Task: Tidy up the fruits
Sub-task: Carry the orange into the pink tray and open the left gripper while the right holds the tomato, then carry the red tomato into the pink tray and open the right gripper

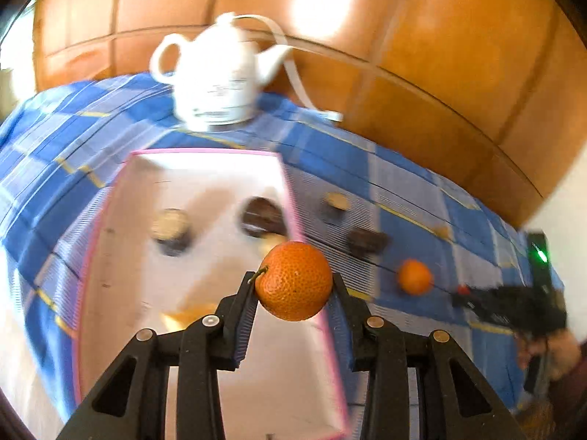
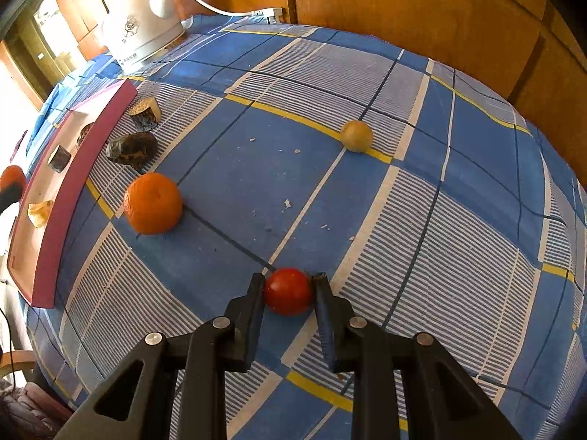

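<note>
Fruit clamped in both claws, tray at left

Left gripper [image 1: 293, 286]: clamped on tangerine [image 1: 294, 280], raised over the right rim of the pink-edged tray [image 1: 205, 154]. Best carried further inside the rim, lowered close to the tray floor, clear of the dark pieces [image 1: 262, 216] lying there, then let go gently. Right gripper [image 2: 289, 286]: closed on red tomato [image 2: 288, 291], down at the cloth. Second tangerine [image 2: 153, 203] and yellowish fruit [image 2: 356, 135] loose on the blue checked tablecloth [image 2: 458, 220]. White kettle [image 2: 141, 29] behind; wooden panelling beyond.
</note>
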A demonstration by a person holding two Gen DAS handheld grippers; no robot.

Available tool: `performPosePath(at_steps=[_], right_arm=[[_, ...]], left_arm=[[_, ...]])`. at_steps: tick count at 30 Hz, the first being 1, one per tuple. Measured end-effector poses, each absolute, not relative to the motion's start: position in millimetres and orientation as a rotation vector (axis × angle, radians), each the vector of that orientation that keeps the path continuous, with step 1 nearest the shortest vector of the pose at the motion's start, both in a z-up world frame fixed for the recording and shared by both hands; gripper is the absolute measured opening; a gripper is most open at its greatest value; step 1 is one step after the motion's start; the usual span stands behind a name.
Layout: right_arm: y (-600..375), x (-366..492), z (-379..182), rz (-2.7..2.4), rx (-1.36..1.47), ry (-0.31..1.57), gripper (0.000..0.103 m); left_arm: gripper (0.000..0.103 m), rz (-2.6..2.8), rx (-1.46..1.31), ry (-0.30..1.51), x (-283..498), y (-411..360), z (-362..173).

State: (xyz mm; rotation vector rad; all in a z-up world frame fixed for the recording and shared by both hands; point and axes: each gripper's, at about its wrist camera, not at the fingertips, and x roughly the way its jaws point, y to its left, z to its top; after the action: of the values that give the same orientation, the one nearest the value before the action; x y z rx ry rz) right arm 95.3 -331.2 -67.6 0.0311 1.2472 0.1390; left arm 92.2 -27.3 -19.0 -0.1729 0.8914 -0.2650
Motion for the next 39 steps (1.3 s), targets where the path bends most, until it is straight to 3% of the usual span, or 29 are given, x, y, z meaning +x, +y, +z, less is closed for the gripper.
performPosePath(at_steps=[9,12,19,26,30,39], right_arm=[[-330,95,-67,0.137,0.024,1.246,0.027],[-330,95,-68,0.138,0.026,1.247,0.027],[-329,95,-68,0.135,0.020,1.245,0.027],[-329,95,-68,0.133,0.014,1.240,0.027],[-330,94,-69,0.128,0.025,1.237,0.027],[-329,93,-68,0.114,0.022,1.232,0.027]], left_arm=[[0.041,-0.163,-0.166,0.948,127,-2,-46],[0.056,-0.144,-0.157,0.930,125,-3,-44],[0.071,-0.043,-0.070,0.868,104,-11,-28],[0.098,-0.011,-0.015,0.801,71,-20,-14],[0.103,-0.016,-0.006,0.784,57,-24,-8],[0.103,-0.018,-0.005,0.772,42,-27,-1]])
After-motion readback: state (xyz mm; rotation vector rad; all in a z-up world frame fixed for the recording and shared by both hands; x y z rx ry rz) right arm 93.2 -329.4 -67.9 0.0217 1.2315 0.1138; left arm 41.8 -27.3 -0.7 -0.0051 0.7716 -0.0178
